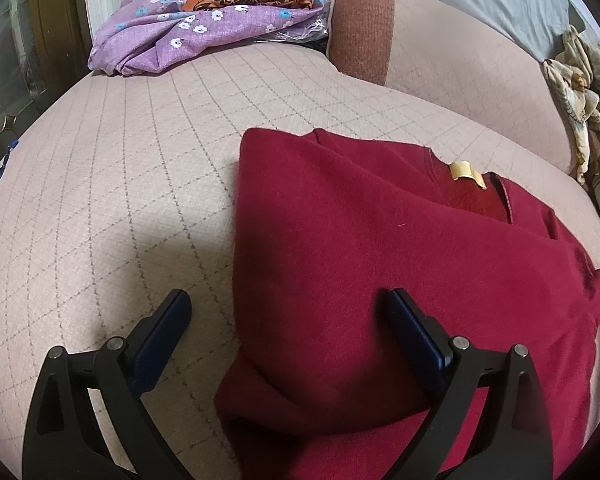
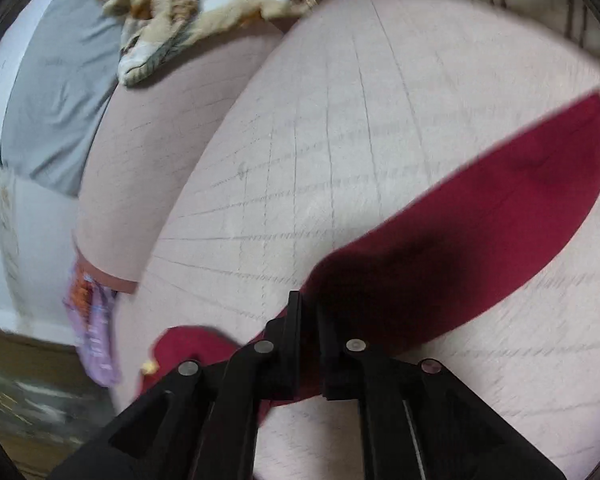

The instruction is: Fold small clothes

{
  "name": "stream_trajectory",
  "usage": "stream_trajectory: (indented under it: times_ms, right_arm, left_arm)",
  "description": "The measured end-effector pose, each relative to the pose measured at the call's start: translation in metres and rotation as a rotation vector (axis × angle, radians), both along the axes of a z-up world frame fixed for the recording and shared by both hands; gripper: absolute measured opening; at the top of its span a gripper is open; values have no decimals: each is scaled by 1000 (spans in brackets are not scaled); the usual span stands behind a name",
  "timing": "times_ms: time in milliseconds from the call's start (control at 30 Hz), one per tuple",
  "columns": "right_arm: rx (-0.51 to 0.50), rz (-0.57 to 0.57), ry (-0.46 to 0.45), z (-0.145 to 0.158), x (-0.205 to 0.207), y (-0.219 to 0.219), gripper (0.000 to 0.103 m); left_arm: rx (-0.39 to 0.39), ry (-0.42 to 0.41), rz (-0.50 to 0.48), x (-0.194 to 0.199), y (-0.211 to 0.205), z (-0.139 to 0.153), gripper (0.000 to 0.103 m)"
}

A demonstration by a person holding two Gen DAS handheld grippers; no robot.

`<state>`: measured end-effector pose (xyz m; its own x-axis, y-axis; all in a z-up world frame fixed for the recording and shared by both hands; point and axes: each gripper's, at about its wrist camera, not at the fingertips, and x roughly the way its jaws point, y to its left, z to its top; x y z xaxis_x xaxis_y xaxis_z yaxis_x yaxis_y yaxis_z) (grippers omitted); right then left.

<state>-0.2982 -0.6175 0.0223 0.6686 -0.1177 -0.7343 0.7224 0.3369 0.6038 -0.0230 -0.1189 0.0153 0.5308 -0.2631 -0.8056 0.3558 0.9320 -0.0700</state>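
Sweater (image 1: 380, 240): red, partly folded, flat on sofa (image 1: 140, 160).
Sleeve (image 2: 480, 216): stretched out, pinched for folding inward.
Right tongs (image 2: 308, 312): clamped on sleeve.
Left tongs (image 1: 284, 304): apart, straddling sweater's edge.

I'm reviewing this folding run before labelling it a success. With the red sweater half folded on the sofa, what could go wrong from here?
1. The right gripper is shut on the red sweater's sleeve and its view is motion-blurred; a fast pull could drag the red sweater and undo the folded left side.
2. The left gripper is open, with one finger on the sweater and one on the sofa cushion, holding nothing, so nothing anchors the body.
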Motion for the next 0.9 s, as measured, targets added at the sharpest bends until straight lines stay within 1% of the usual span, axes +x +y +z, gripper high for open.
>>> stream_trajectory:
  times_ms: [67, 133, 200, 267, 300, 367, 433, 467, 500, 533, 600, 633, 667, 700, 733, 767, 800, 900]
  right_arm:
    - [-99, 29, -10, 25, 2, 13, 6]
    - [-217, 83, -20, 58, 10, 34, 6]
    - [-303, 160, -66, 89, 24, 57, 6]
    - [-385, 289, -122, 120, 45, 95, 6]
    - [-424, 380, -146, 134, 62, 121, 6]
    - [-478, 548, -173, 146, 91, 168, 6]
    - [-501, 715, -172, 138, 122, 219, 6]
    - [-495, 796, -158, 125, 139, 246, 6]
    - [-484, 851, -136, 109, 148, 266, 6]
    - [-469, 923, -85, 84, 161, 291, 6]
    - [-427, 1017, 11, 39, 175, 321, 8]
    - [-409, 1030, 39, 27, 176, 325, 9]
    - [-381, 1033, 69, 14, 174, 327, 14]
    - [-362, 1018, 77, 9, 167, 324, 21]
    - [-357, 998, 70, 9, 161, 320, 25]
    - [-353, 977, 59, 11, 153, 313, 35]
    - [-353, 955, 52, 15, 146, 307, 41]
    - [-383, 916, 23, 26, 123, 294, 46]
  left_arm:
    - [-26, -18, 4, -2, 6, 11, 98]
    - [-72, -61, 14, -5, 16, 26, 98]
    - [-115, -103, 31, -7, 26, 39, 98]
    - [-169, -129, 43, -6, 37, 47, 98]
    - [-188, -130, 48, -4, 42, 48, 98]
    - [-209, -117, 63, 2, 49, 46, 98]
    - [-229, -93, 69, 6, 54, 42, 98]
    - [-243, -79, 68, 7, 56, 39, 98]
    - [-254, -66, 62, 8, 57, 36, 98]
    - [-260, -59, 52, 8, 56, 34, 98]
    - [-268, -66, 24, 6, 51, 35, 98]
    - [-270, -73, 13, 4, 49, 36, 98]
    - [-270, -80, -3, 3, 46, 37, 98]
    - [-270, -85, -18, 2, 43, 38, 98]
    - [-269, -90, -30, 0, 40, 39, 98]
    - [-266, -97, -40, -2, 37, 40, 98]
    - [-261, -104, -46, -3, 34, 41, 98]
    - [-235, -117, -52, 1, 22, 42, 98]
